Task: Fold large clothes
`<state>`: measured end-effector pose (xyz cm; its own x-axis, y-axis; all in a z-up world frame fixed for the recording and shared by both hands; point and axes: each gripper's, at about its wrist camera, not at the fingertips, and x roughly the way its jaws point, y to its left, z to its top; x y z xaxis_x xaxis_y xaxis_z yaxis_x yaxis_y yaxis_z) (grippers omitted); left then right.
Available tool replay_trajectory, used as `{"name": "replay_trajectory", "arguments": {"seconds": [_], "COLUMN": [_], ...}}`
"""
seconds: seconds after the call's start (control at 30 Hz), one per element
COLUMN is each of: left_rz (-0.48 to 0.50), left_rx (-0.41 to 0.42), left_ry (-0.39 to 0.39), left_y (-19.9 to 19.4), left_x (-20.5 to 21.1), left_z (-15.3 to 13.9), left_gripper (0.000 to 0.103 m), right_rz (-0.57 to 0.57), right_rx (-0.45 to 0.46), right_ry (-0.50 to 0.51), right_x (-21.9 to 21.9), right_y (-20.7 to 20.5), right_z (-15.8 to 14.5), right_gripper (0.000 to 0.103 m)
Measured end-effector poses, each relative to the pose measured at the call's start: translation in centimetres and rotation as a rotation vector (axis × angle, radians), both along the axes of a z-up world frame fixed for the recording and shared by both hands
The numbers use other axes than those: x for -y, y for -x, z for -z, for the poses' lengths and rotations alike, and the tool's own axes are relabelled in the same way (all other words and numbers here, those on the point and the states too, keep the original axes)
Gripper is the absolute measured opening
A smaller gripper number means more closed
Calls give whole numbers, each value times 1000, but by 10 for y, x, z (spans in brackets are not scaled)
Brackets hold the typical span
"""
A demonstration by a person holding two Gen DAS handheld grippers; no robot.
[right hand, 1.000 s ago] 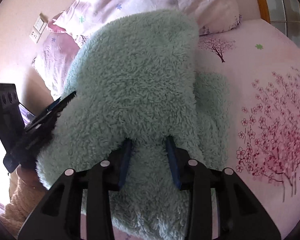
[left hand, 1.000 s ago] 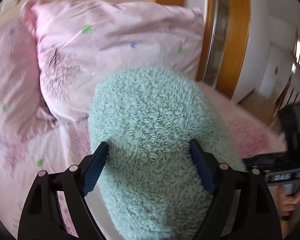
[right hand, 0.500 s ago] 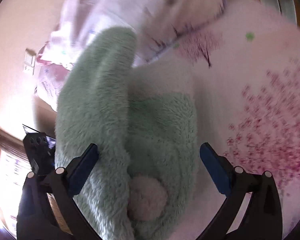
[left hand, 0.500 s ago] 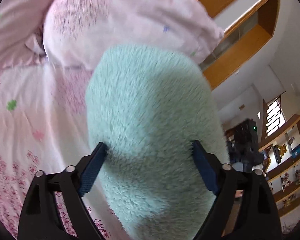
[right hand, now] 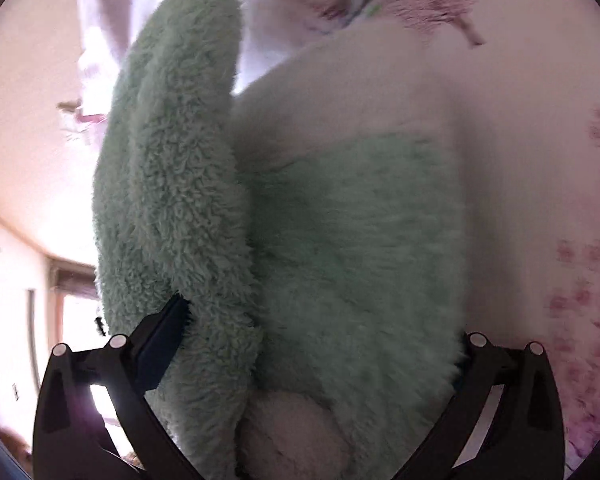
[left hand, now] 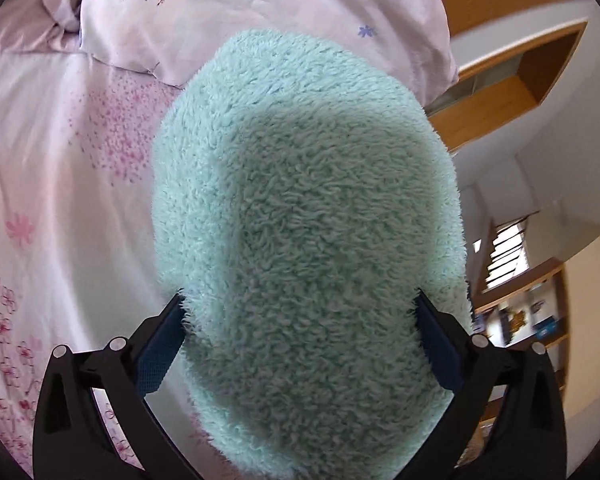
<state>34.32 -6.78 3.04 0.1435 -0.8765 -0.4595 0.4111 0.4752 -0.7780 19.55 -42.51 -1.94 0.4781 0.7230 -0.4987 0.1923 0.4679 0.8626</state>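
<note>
A fluffy mint-green fleece garment (left hand: 304, 216) fills the middle of the left wrist view as a thick bundle. My left gripper (left hand: 300, 328) has its jaws wide apart, and the bundle bulges between them, pressing on both blue pads (left hand: 160, 348). In the right wrist view the same garment (right hand: 340, 240) hangs close to the lens, with a raised fold at the left (right hand: 172, 160), a whitish panel above and a pale pompom (right hand: 296, 436) at the bottom. My right gripper (right hand: 320, 320) is wide open around the fleece without pinching it.
A bed sheet (left hand: 52, 184) printed with pink blossoms lies under everything. A pink pillow (left hand: 260, 12) sits at the head. Wooden shelving and a doorway (left hand: 512, 80) are off to the right of the bed. A bright wall and window (right hand: 40, 240) are on the left.
My right gripper has opened wide and let go of the fleece it was pinching. Both grippers have tilted and moved, and the garment now hangs closer to the right lens.
</note>
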Motion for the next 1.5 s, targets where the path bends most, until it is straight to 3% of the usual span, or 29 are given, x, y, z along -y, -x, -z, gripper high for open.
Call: {"name": "replay_trajectory", "arguments": {"seconds": [0.03,0.13,0.33,0.53,0.63,0.77,0.87,0.97,1.03,1.07,1.17,1.33,1.37,1.43,1.5], "left_rz": [0,-2,20,-44,-117,-217,-290,-353,-365,-360,-340,-323,-318,-310,-309], "left_rx": [8,32,85,161,235,273,257,165,169,177,227,288,307,344,389], "left_ry": [16,49,106,132,84,14,-64,-201,-183,-187,-238,-312,-334,-381,-452], "left_y": [2,7,16,22,30,38,33,16,16,17,20,23,27,25,31], "left_x": [-1,-6,-18,-62,-102,-145,-171,-175,-175,-173,-158,-134,-127,-112,-97], "left_z": [0,-4,-19,-51,-75,-85,-72,-36,-26,-29,-38,-45,-47,-52,-58], "left_gripper": [94,76,64,63,62,62,63,65,69,69,72,74,74,74,75], "right_rz": [-11,-14,-31,-94,-154,-214,-208,-172,-138,-127,-61,157,143,39,-67], "right_rx": [15,55,108,190,224,239,200,73,53,56,105,299,337,388,408], "right_ry": [-39,-17,2,-18,-16,-9,34,152,128,151,348,667,676,656,641], "right_x": [-5,-13,-32,-72,-106,-151,-168,-178,-173,-170,-163,-153,-162,-184,-212], "right_y": [-2,0,1,-34,-62,-103,-125,-138,-136,-134,-118,-72,-65,-61,-54], "right_z": [2,-6,-29,-53,-61,-54,-36,-2,8,4,-27,-95,-101,-106,-104], "right_gripper": [66,53,45,44,44,43,43,44,52,54,61,64,62,44,39]}}
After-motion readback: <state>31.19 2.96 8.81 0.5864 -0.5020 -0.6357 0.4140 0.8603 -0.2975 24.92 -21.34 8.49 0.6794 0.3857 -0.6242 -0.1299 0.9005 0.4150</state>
